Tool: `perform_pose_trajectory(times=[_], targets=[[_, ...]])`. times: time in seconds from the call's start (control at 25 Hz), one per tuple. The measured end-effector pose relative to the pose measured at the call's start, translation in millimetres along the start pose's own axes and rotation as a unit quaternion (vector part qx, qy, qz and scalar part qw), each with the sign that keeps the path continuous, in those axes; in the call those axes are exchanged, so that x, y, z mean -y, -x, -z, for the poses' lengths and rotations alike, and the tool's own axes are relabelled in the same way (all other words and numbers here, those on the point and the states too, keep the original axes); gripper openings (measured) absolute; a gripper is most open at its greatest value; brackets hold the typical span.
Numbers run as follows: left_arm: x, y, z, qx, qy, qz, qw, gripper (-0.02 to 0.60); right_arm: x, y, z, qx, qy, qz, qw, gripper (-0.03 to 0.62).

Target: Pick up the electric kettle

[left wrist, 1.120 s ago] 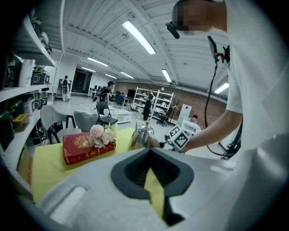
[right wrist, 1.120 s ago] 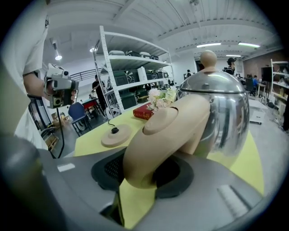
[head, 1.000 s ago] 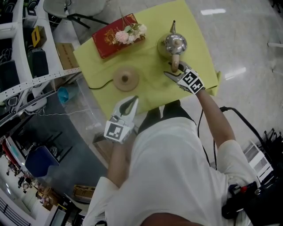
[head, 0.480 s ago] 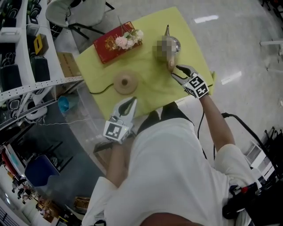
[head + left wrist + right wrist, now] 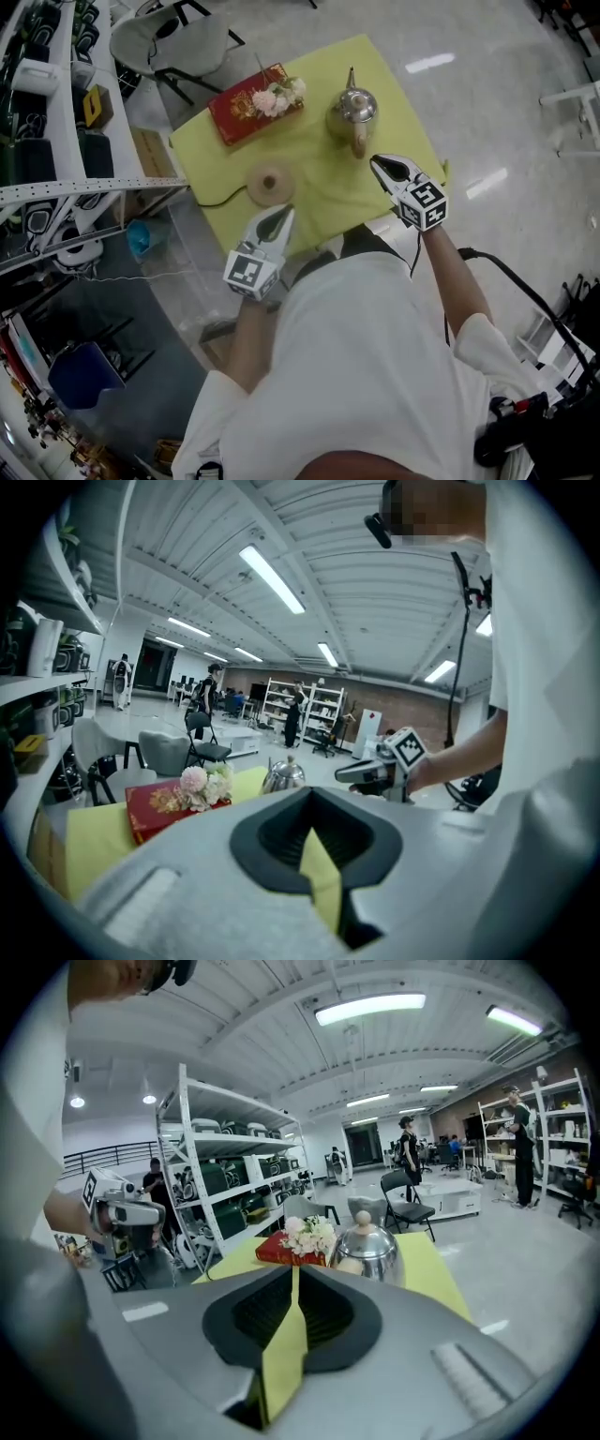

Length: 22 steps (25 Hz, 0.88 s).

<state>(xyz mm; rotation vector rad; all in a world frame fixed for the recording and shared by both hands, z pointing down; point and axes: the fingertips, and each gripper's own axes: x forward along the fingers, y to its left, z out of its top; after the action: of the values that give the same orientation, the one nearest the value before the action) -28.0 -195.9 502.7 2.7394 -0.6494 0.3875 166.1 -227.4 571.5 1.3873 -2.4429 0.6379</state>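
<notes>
The steel electric kettle (image 5: 352, 111) stands on the yellow table (image 5: 309, 202), apart from its round tan base (image 5: 270, 183). My right gripper (image 5: 377, 161) hangs just right of and nearer than the kettle, clear of its handle. Its jaws are closing, tips almost together, with nothing between them. Past the right gripper (image 5: 292, 1274) in its own view, the kettle (image 5: 367, 1252) sits slightly to the right. My left gripper (image 5: 284, 212) hovers at the table's near edge, below the base, with nothing in it. The left gripper (image 5: 314, 799) is shut in its own view, the kettle (image 5: 284, 775) beyond it.
A red box (image 5: 246, 103) with flowers (image 5: 281, 97) lies at the table's far left. A black cord (image 5: 211, 202) runs from the base off the left edge. White shelving (image 5: 56, 141) stands left, a chair (image 5: 173, 37) behind, and a black cable (image 5: 506, 272) crosses the floor at right.
My right gripper has drawn back from the kettle's handle, risen and brought its jaws together with nothing in them. The kettle stays on the table. My left gripper has lifted slightly.
</notes>
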Motion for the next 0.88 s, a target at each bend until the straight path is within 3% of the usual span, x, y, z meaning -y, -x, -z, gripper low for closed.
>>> perform_pose_trajectory(times=[0.2,0.4,0.72,0.88], targets=[[7,18,-1,0.01,-0.004,0.002,0.9999,0.002,-27,18,-12,0.022,0.009,0.012,1.0,0.006],[14,38,1,0.013,0.004,-0.001,0.9999,0.001,-53,38,-19,0.029,0.005,0.049,0.998,0.005],[36,54,-1,0.023,0.018,0.027,0.9992,0.002,-94,78,-24,0.064,-0.017,0.081,0.995,0.006],[52,55,-4,0.023,0.006,0.035,0.9991,0.002,-109,99,-20,0.066,-0.017,0.083,0.994,0.006]])
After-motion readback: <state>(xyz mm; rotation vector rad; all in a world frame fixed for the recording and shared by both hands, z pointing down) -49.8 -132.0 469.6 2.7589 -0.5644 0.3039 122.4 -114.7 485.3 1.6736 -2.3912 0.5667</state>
